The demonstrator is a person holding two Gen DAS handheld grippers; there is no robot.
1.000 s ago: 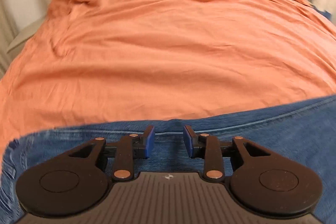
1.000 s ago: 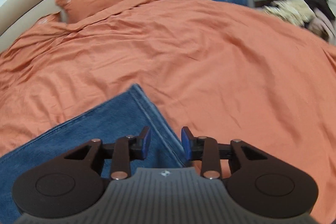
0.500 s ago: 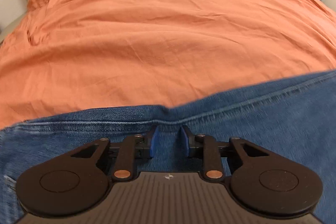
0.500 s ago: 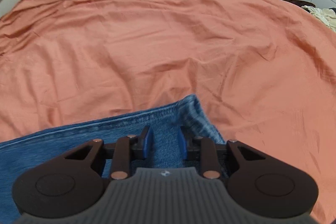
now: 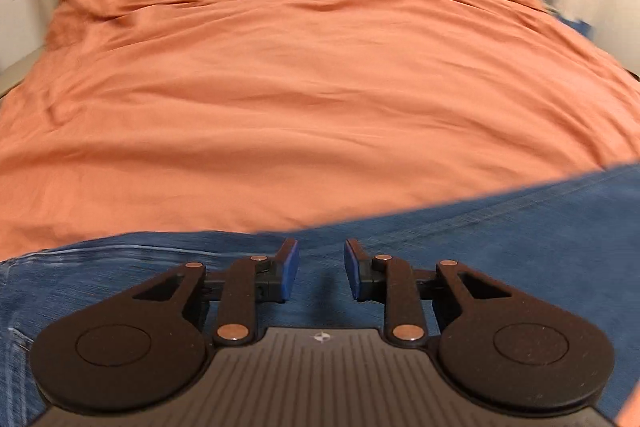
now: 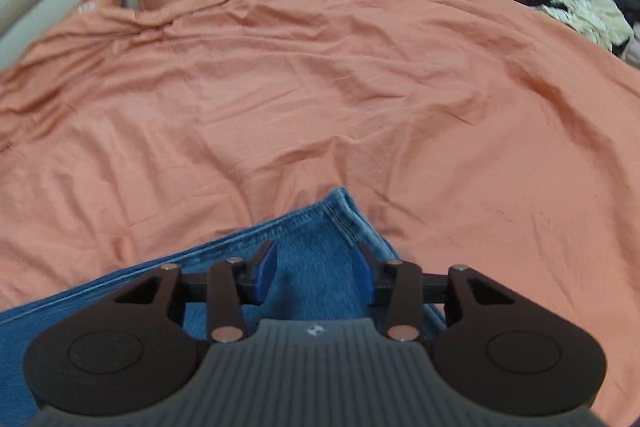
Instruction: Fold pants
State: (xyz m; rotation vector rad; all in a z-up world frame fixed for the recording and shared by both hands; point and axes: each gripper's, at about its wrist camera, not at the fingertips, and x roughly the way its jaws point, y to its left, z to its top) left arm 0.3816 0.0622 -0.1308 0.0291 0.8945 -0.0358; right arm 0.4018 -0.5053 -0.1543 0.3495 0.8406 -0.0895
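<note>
1. Both grippers widening since 0.5 s ago, rising off denim.
2. L gripper (image 5: 318,273) gaping, holding nothing.
3. R gripper (image 6: 316,273) gaping wider, empty.
4. Jeans (image 6: 312,255) lying flat on orange duvet (image 6: 320,87).

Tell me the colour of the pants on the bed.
Blue denim pants, seen best in the right wrist view, on the orange bedspread.

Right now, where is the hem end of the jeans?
In the right wrist view the jeans' hem lies on the orange bedcover, just ahead of the open right gripper, low in the centre.
</note>
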